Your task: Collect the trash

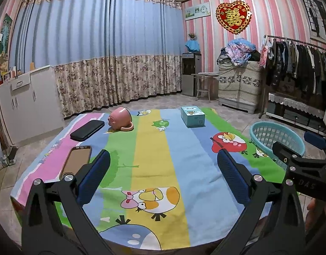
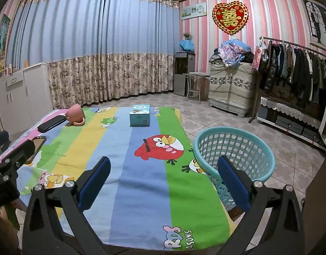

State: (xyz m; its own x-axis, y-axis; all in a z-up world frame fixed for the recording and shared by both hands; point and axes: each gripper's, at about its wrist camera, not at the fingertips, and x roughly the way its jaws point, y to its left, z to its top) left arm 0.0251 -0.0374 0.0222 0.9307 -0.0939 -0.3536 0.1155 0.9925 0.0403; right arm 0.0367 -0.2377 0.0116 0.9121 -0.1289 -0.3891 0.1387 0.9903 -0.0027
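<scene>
A table under a striped cartoon-bird cloth (image 1: pixel 152 148) (image 2: pixel 141 180) fills both views. A teal mesh basket (image 1: pixel 269 136) (image 2: pixel 235 148) stands on the floor off its right edge. On the cloth lie a teal box (image 1: pixel 192 115) (image 2: pixel 140 114), a tipped pink cup (image 1: pixel 120 120) (image 2: pixel 75 114), a black case (image 1: pixel 87 130) (image 2: pixel 51 123) and a phone (image 1: pixel 77 160) (image 2: pixel 38 145). My left gripper (image 1: pixel 163 176) hovers open over the near middle, holding nothing. My right gripper (image 2: pixel 164 178) is open too, near the table's right edge beside the basket, and shows in the left wrist view (image 1: pixel 290 155).
White cabinets (image 1: pixel 25 104) line the left wall, with curtains (image 1: pixel 112 63) behind. A water dispenser (image 1: pixel 190 74), a small side table (image 1: pixel 203 85), a covered cabinet (image 1: pixel 239 85) and a full clothes rack (image 1: pixel 298 68) stand on the right. Tiled floor (image 2: pixel 290 165) surrounds the basket.
</scene>
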